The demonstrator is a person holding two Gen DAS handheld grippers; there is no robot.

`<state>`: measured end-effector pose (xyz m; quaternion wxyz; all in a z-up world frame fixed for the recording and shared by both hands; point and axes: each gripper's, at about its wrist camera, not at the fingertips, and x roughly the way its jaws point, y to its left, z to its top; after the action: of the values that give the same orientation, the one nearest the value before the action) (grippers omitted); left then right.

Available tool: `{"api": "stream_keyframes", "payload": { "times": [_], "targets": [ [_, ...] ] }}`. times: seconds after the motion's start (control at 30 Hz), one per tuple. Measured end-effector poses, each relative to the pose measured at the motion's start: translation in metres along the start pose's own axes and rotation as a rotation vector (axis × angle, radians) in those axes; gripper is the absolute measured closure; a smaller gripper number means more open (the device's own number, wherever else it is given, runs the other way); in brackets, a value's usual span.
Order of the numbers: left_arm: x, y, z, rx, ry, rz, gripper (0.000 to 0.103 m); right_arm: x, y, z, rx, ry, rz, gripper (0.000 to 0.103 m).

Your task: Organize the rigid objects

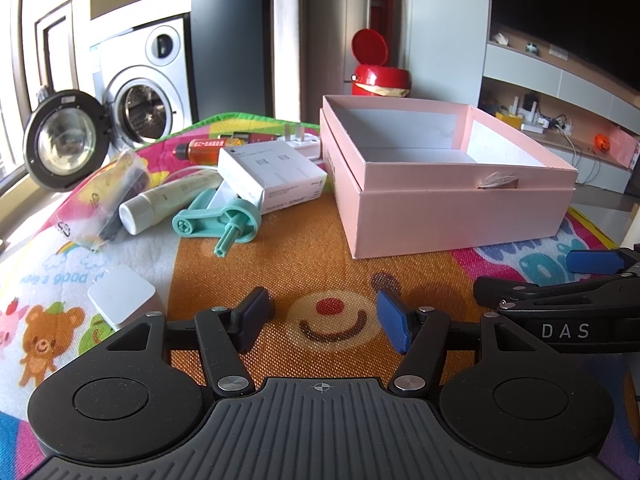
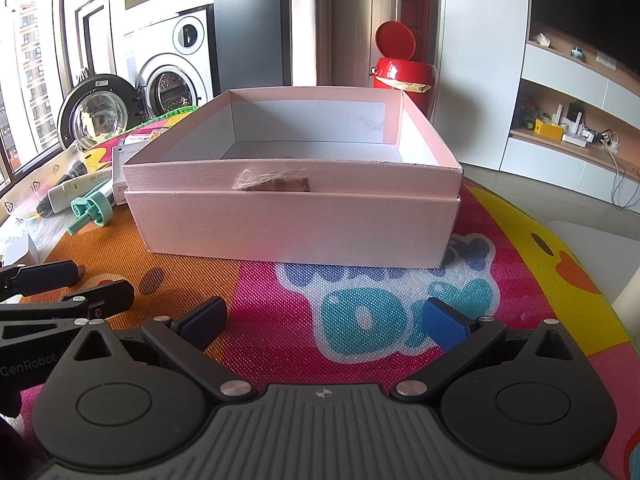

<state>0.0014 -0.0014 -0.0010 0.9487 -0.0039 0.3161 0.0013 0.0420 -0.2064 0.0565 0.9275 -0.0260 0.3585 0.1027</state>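
Several small items crowd the far left of the left wrist view, on a colourful play mat: a white cable box, a teal plastic crank piece just in front of it, a white tube touching the teal piece's left side, a crinkled clear bag beside the tube, an amber bottle and a white plug adapter behind the cable box. A small white cube sits apart, near the left gripper's left finger. The gripper hovers low over the mat with its jaws spread and nothing between them. The pink box stands open to the right of the pile, nested in its lid, its inside bare as far as can be seen. The right gripper shows at the right edge. A red bin and a washing machine stand behind.

In the right wrist view, the pink box fills the middle, straight ahead of the right gripper, whose jaws are spread wide over the mat and hold nothing. A scrap of torn tape marks the box's front rim. The box hides most of the pile; only the teal piece, the tube and a corner of the cable box show left of it. The left gripper's fingers reach in at the lower left.
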Motion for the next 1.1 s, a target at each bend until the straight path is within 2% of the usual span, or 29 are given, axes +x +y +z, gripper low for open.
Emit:
{"api": "stream_keyframes", "payload": {
  "times": [0.63, 0.7, 0.8, 0.83, 0.93, 1.03, 1.1],
  "targets": [
    [-0.002, 0.0, 0.0, -0.01, 0.0, -0.008, 0.038, 0.0, 0.0, -0.001, 0.001, 0.003, 0.004, 0.0],
    [-0.005, 0.007, 0.0, -0.047, -0.003, -0.036, 0.039, 0.001, -0.002, 0.0, -0.003, 0.01, 0.014, 0.0],
    [-0.025, 0.026, 0.0, -0.141, -0.011, -0.072, 0.04, 0.002, -0.007, 0.008, -0.016, 0.063, 0.057, 0.0],
    [-0.035, 0.033, 0.001, -0.157, -0.031, -0.058, 0.04, 0.002, -0.007, 0.009, -0.03, 0.074, 0.059, 0.0],
    [-0.059, 0.064, 0.003, -0.225, -0.072, 0.048, 0.04, 0.003, -0.006, 0.012, -0.042, 0.098, 0.06, 0.0],
    [-0.057, 0.101, 0.004, -0.364, -0.007, 0.092, 0.042, 0.004, -0.006, 0.013, -0.051, 0.103, 0.057, 0.0],
    [-0.047, 0.114, 0.005, -0.411, 0.012, 0.104, 0.042, 0.004, -0.006, 0.012, -0.056, 0.101, 0.058, 0.0]
  ]
}}
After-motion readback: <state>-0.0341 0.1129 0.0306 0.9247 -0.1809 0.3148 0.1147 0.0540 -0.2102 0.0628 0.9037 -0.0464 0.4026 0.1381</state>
